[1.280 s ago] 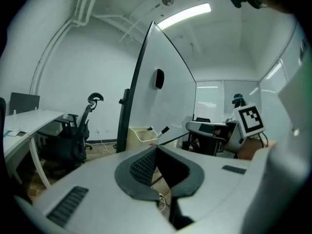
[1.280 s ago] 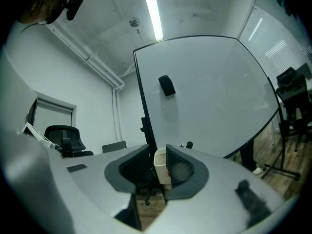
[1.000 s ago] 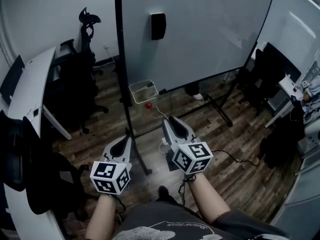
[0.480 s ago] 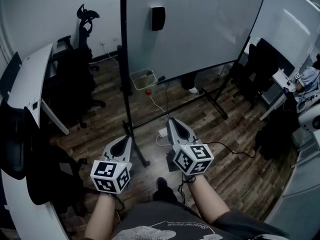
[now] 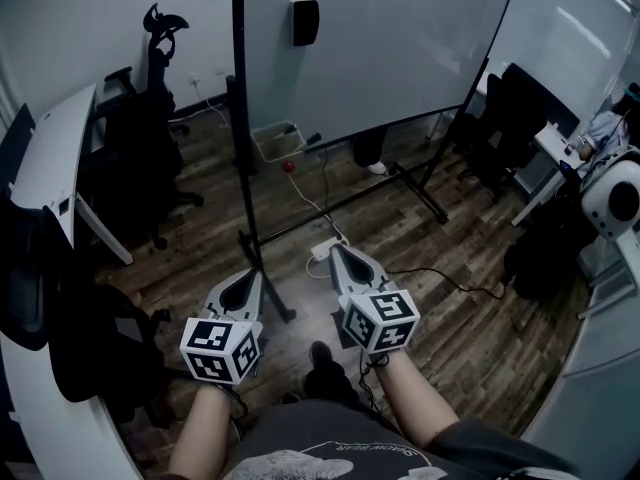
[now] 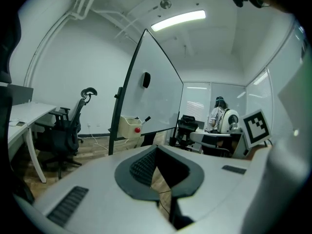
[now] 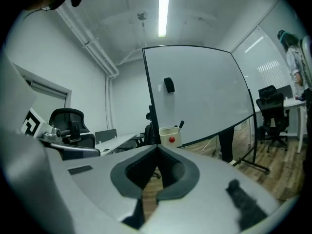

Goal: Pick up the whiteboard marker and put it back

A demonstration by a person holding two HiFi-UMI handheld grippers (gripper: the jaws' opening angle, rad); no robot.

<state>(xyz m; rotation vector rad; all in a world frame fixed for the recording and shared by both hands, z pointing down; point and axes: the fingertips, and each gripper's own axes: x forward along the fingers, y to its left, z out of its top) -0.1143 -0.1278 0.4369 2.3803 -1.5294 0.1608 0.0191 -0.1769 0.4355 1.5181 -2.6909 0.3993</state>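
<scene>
Not yet begun: the marker (image 5: pixel 311 139) stands in the box (image 5: pixel 268 144) at the whiteboard's (image 5: pixel 380 48) bottom edge. The left gripper (image 5: pixel 247 278) and right gripper (image 5: pixel 337 253) are closed, empty, far from it.

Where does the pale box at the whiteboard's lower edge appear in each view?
Head view: pale box, upper middle, below the whiteboard.
Left gripper view: box, left of centre.
Right gripper view: box, centre.
Shared landmark: the red ball next to the box, visible in all three.
</scene>
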